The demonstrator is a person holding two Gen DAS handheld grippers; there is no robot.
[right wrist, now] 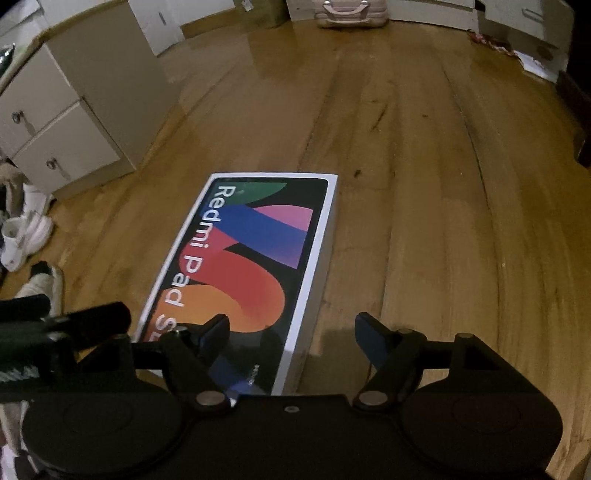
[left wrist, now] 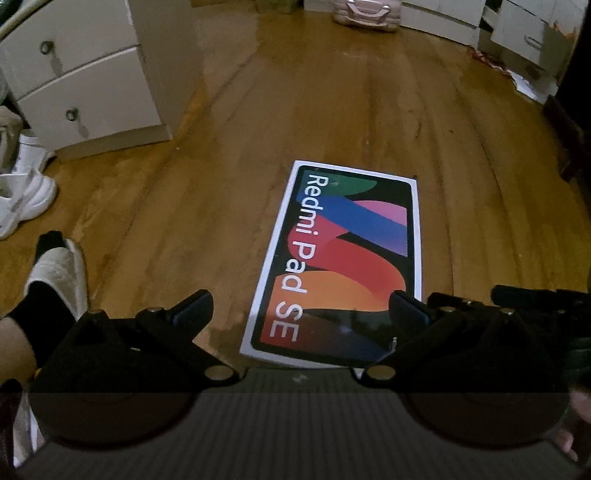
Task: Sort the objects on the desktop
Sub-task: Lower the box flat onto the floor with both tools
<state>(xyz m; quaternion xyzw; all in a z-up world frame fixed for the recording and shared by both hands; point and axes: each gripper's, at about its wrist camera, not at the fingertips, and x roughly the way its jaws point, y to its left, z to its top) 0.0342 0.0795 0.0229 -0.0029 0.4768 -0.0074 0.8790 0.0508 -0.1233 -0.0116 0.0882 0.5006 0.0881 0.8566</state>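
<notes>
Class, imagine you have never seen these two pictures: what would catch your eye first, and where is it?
The brightly striped Redmi Pad SE box lies flat on the wooden floor, just ahead of both claws. The left claw and right claw are open and hold nothing. White drawers stand at far left.

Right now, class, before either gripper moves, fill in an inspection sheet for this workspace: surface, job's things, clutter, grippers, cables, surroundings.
Surface: wooden floor, glossy, with dark scuffs.
Job's things: one tablet box printed "Redmi Pad SE", lying flat, lid up.
Clutter: white shoes at far left; a slippered foot nearby.
Grippers: left gripper open, over the box's near end; right gripper open, over its near right corner; neither grips it.
Cables: nothing seen.
Surroundings: white drawer cabinet on the left; pink suitcase and white cartons along the far side.
</notes>
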